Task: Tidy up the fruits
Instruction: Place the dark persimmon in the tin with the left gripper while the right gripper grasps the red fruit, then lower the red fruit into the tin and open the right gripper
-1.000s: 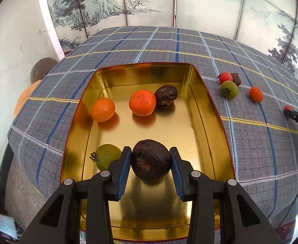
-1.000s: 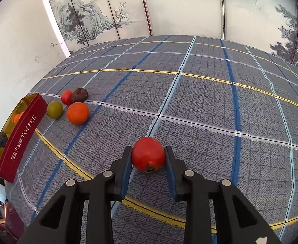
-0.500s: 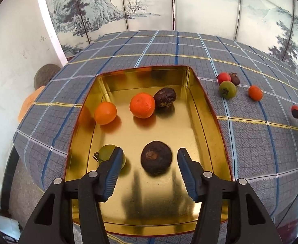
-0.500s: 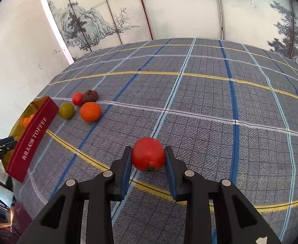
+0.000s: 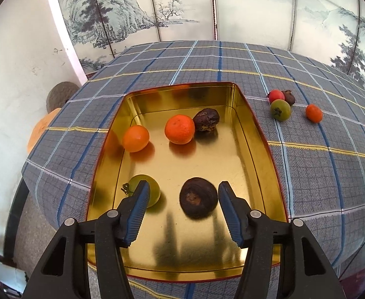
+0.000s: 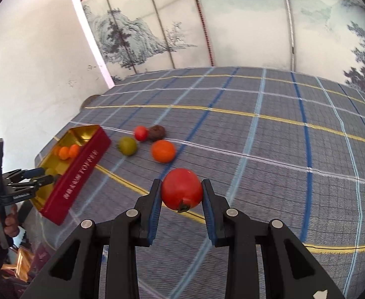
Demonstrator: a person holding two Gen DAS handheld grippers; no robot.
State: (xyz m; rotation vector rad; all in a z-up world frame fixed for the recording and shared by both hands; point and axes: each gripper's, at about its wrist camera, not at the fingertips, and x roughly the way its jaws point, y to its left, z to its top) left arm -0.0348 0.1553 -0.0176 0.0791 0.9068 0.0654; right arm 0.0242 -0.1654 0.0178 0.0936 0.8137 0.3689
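Note:
My left gripper (image 5: 183,185) hangs open over the near end of the gold tray (image 5: 257,134). A dark wrinkled fruit (image 5: 198,200) lies on the tray floor between its fingers, clear of both pads. Also in the tray are a green fruit (image 5: 155,193), two oranges (image 5: 135,138) (image 5: 180,129) and another dark fruit (image 5: 206,119). My right gripper (image 6: 182,186) is shut on a red tomato (image 6: 182,188), held above the checked cloth. The tray's red wall (image 6: 80,172) lies to its left.
On the cloth right of the tray sit a red fruit (image 5: 276,96), a dark fruit (image 5: 289,97), a green fruit (image 5: 280,109) and an orange (image 5: 314,113). A person's hand (image 6: 10,224) holds the left gripper at the table's left edge. A painted screen stands behind.
The left gripper let go of the dark fruit, which now rests in the tray, and its jaws spread. The right gripper rose with the tomato and swung toward the tray.

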